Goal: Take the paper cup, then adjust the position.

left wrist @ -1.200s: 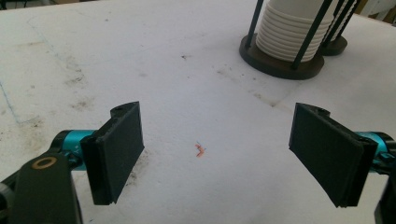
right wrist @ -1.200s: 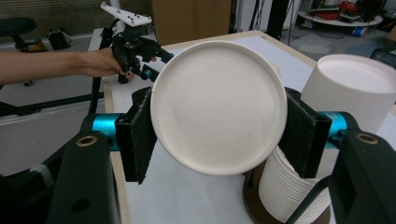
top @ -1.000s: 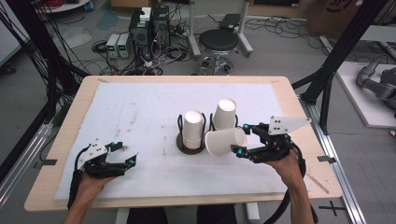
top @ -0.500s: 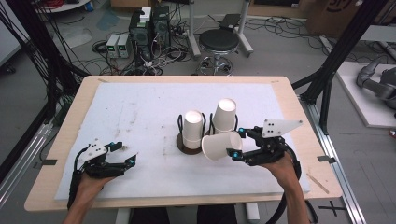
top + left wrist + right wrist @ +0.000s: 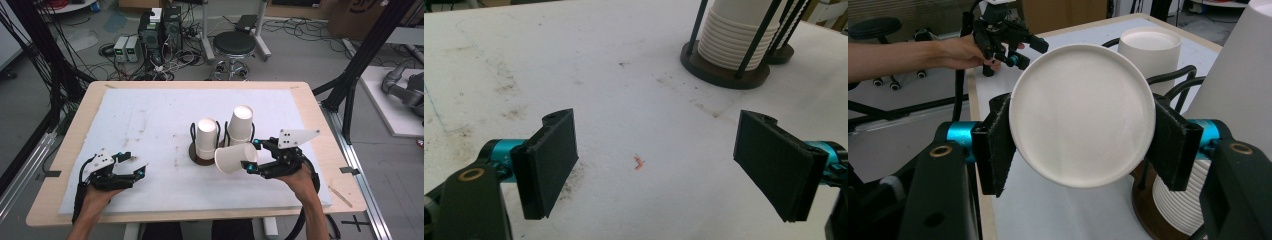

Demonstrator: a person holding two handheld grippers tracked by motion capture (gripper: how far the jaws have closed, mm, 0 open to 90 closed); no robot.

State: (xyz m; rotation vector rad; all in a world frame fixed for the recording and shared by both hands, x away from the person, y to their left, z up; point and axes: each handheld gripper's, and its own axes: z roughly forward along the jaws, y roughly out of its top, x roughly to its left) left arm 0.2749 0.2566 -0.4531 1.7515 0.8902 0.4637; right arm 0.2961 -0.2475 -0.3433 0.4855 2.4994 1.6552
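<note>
White padded table (image 5: pixel 150 120); right gripper (image 5: pixel 250 156) clamped on paper cup (image 5: pixel 230 159), at 5 o'clock of cup stacks (image 5: pixel 206 139): light, crushable, best gripped mid-wall; left gripper (image 5: pixel 135 167) open, empty

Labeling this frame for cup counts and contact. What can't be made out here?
- Stack of cups in the left holder: top cut off by the left gripper view's upper edge; count unreadable.
- Inside of the held cup: right gripper view shows its base; high view too small.
- Right gripper pads' contact: hidden behind the cup.
- Second stack: its holder's base hidden by the held cup in the high view.
</note>
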